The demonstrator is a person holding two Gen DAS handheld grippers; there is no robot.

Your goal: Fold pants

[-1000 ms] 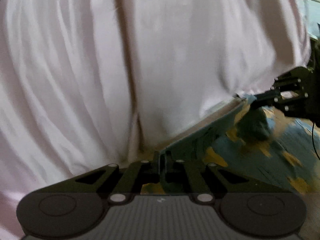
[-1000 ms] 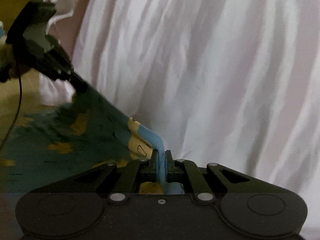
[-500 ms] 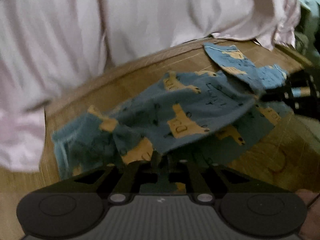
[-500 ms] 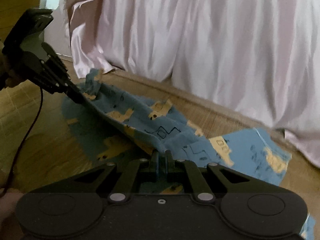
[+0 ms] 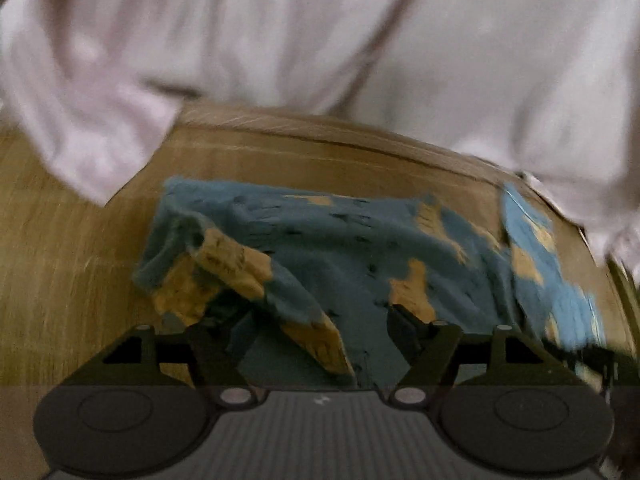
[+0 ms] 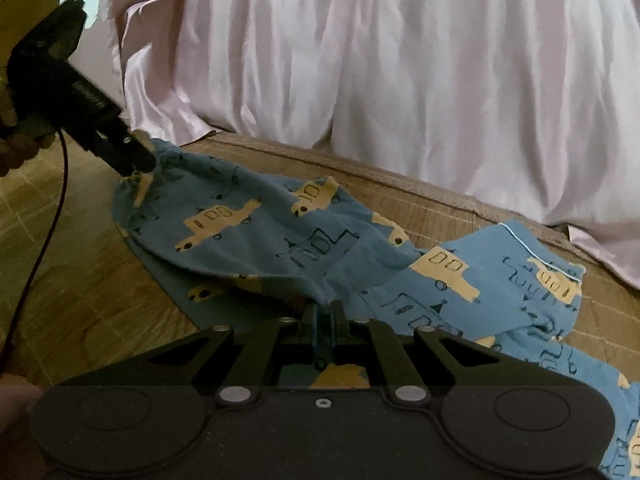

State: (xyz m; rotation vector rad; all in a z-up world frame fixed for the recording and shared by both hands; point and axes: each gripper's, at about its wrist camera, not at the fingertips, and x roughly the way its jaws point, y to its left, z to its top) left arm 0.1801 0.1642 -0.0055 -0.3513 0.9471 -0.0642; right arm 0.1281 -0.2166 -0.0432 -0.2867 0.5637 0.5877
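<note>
Blue pants (image 6: 256, 232) printed with yellow vehicles lie crumpled on a wooden surface (image 6: 80, 272). My right gripper (image 6: 322, 312) is shut on a fold of their near edge. In the left wrist view, blurred by motion, the pants (image 5: 352, 248) spread ahead of my left gripper (image 5: 308, 320), whose jaws stand wide apart with loose cloth lying between them. The right wrist view shows the left gripper (image 6: 138, 160) at the far left corner of the pants, held by a hand (image 6: 16, 148).
Pink satin drapery (image 6: 400, 80) hangs along the far edge of the wood and bounds the space behind the pants. A dark cable (image 6: 52, 216) trails down from the left gripper. Bare wood (image 5: 72, 260) shows to the left of the pants.
The pants came down from hanging in the air onto the wood. My left gripper has opened and let go of its fold. The right gripper keeps its hold.
</note>
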